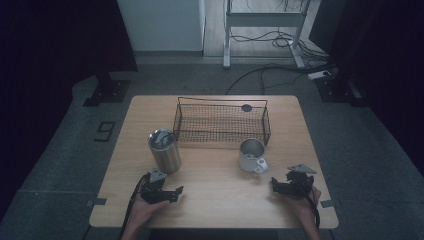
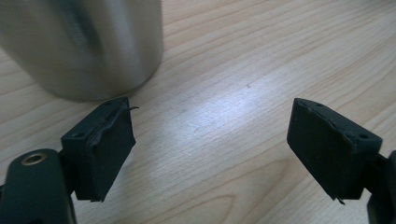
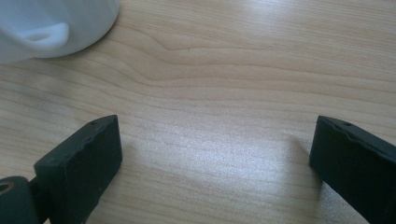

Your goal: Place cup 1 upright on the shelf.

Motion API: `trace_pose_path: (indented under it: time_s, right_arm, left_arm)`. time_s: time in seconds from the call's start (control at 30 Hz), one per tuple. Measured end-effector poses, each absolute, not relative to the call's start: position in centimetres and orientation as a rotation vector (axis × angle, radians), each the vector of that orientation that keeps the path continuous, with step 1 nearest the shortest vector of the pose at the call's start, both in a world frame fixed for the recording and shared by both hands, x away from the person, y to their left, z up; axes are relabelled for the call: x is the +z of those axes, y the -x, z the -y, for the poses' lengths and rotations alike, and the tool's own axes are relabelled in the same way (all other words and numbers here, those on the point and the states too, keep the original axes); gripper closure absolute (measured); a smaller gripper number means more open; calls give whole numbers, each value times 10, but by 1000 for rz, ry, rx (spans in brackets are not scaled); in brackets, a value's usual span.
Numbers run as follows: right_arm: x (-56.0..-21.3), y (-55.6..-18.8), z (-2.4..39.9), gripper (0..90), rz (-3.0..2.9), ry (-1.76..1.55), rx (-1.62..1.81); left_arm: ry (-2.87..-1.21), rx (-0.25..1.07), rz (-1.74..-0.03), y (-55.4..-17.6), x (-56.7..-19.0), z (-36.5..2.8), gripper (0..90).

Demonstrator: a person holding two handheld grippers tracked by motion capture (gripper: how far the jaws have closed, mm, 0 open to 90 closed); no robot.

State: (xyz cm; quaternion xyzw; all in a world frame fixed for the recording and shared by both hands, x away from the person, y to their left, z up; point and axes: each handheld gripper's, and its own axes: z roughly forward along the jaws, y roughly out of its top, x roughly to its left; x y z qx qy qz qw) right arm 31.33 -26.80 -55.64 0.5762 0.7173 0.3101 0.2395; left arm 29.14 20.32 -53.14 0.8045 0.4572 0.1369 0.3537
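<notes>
Table: a light wooden table is seen from above, with everything on it standing apart and nothing yet lifted.
Wire basket: a dark wire basket is set at the far middle of the table; apart from a small dark round thing at its back rim, it looks unfilled, so any loading is judged not to have begun.
Steel tumbler: a steel tumbler is stood upright at the near left of the basket, just beyond the left gripper; something metallic rests inside it but cannot be made out. In the left gripper view its wall is shown just past the left-hand jaw, not between the jaws.
White mug: a white mug is stood upright at the near right of the basket, its handle turned toward the person; in the right gripper view its base and handle are at the upper left, well clear of the jaws.
Left gripper: the left gripper is held low over bare wood, jaws spread wide, nothing gripped.
Right gripper: the right gripper is held near the mug, jaws likewise wide apart, nothing gripped.
Progress: the work is judged to be at its opening; the approach to tumbler and mug is under way, while gripping, lifting and placing are all left to do.
</notes>
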Motion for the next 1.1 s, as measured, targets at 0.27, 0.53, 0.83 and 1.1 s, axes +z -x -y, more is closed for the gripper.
trace_pose_path:
  time_s: [0.27, 0.53, 0.83, 1.1]
  right_arm:
    - [-556, -313, 269, 45, -1948, -1582, 848]
    - [-556, -313, 269, 45, -1948, -1583, 848]
    - [-556, -313, 269, 45, -1948, -1583, 849]
    - [-556, -313, 269, 45, -1948, -1583, 849]
  left_arm:
    - [-2069, 362, -1176, -289, -530, -205, 150]
    - [-2048, 353, -1171, -287, -527, -206, 154]
    - [-2048, 351, -1158, -284, -525, -202, 154]
    - [-2028, 343, -1153, -284, -525, -194, 156]
